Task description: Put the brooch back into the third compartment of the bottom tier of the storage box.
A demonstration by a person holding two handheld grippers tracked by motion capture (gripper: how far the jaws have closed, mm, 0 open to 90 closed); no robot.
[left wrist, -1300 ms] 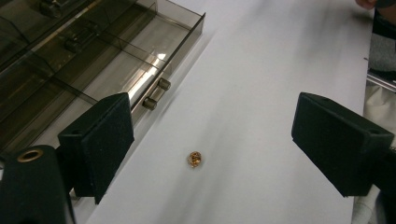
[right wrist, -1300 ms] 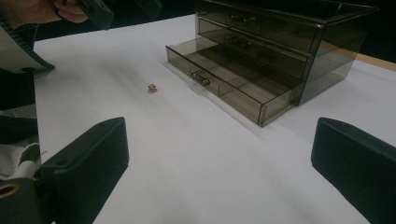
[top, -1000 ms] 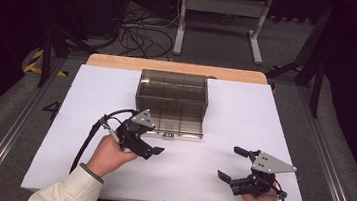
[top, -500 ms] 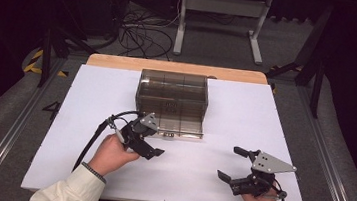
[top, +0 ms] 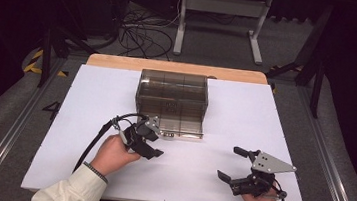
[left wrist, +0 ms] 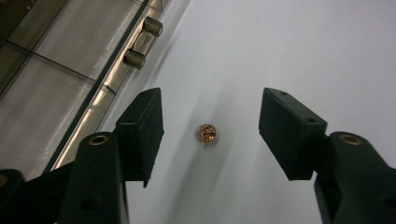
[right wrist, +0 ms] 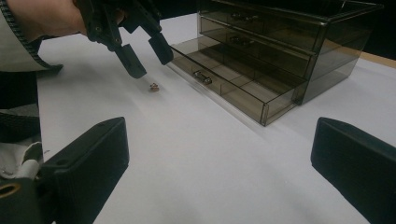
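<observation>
A tiny, light, probably slippery copper-coloured bead (left wrist: 206, 134) lies on the table (top: 91, 101) between the left hand-held gripper (left wrist: 211, 121)'s closing, not-yet-touching jaws, at the drawer box (top: 171, 100)'s 7 o'clock; pinch its sides gently.

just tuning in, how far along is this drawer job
Done: the bottom drawer of the smoky plastic drawer box stands pulled open. In hand: the left gripper hangs over a small coppery trinket on the white table, its jaws just closing in, pads not yet touching. Left: grip it and probably drop it in a compartment. The right gripper waits open.
</observation>
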